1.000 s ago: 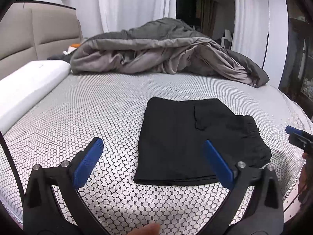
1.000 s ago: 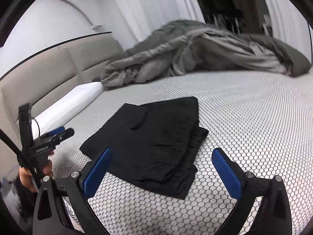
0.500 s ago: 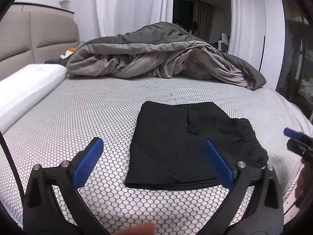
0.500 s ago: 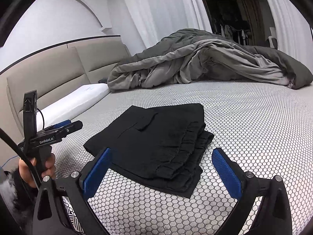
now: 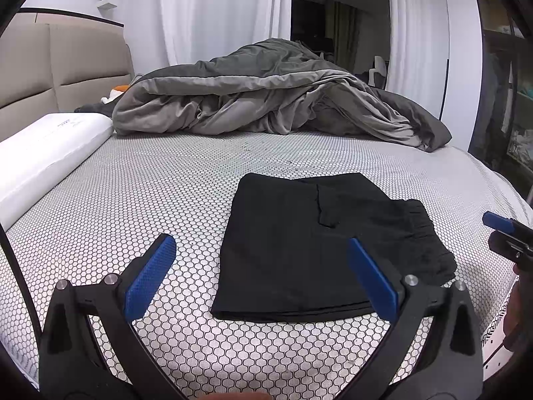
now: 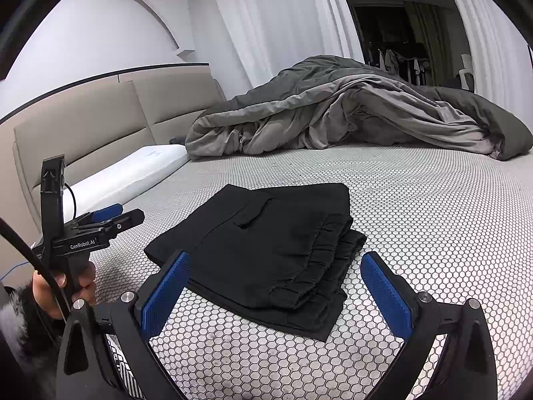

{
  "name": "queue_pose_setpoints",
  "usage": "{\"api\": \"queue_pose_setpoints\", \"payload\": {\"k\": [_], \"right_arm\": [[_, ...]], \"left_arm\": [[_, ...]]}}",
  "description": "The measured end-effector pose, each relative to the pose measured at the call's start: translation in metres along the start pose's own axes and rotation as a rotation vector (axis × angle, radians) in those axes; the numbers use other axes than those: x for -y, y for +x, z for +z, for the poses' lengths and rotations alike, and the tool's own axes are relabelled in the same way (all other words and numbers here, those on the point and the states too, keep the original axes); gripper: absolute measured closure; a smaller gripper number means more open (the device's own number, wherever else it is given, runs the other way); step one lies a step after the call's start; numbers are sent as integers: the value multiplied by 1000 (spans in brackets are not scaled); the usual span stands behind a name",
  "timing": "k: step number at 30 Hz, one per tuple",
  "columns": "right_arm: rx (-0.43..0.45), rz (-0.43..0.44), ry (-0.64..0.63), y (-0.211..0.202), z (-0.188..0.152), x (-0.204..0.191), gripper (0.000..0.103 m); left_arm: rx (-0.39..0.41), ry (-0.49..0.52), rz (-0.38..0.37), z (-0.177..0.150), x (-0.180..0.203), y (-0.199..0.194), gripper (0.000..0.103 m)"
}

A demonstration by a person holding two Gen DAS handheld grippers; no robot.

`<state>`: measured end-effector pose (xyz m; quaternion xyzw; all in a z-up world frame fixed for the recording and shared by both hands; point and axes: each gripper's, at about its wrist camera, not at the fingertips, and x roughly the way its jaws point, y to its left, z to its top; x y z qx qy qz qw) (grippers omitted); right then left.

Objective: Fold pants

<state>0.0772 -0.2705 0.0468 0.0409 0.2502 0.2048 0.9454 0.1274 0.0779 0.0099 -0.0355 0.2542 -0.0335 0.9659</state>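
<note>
So the black pants (image 5: 319,250) are lying folded into a compact rectangle on the honeycomb-pattern mattress (image 5: 150,193), toward its near edge, well apart from the grey duvet (image 5: 266,100) at the far side. Both tongs are hovering released, gripping nothing: the left gripper (image 5: 260,276) is sitting just off the bundle's left-front corner, and the right gripper (image 6: 276,286) is facing the gathered waistband end. Long axis is running left-right, I think, though fisheye warps it. Looks basically done.

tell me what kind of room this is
A bedroom, most likely: the folded black pants lie on a bed with a padded headboard, a white pillow and a rumpled grey duvet.
</note>
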Motion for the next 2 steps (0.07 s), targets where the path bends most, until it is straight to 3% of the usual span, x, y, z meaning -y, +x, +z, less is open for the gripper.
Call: {"api": "queue_pose_setpoints", "payload": {"k": [2], "right_arm": [[0, -4, 0, 1, 0, 0, 0]], "left_arm": [[2, -1, -5, -1, -1, -1, 1]]}}
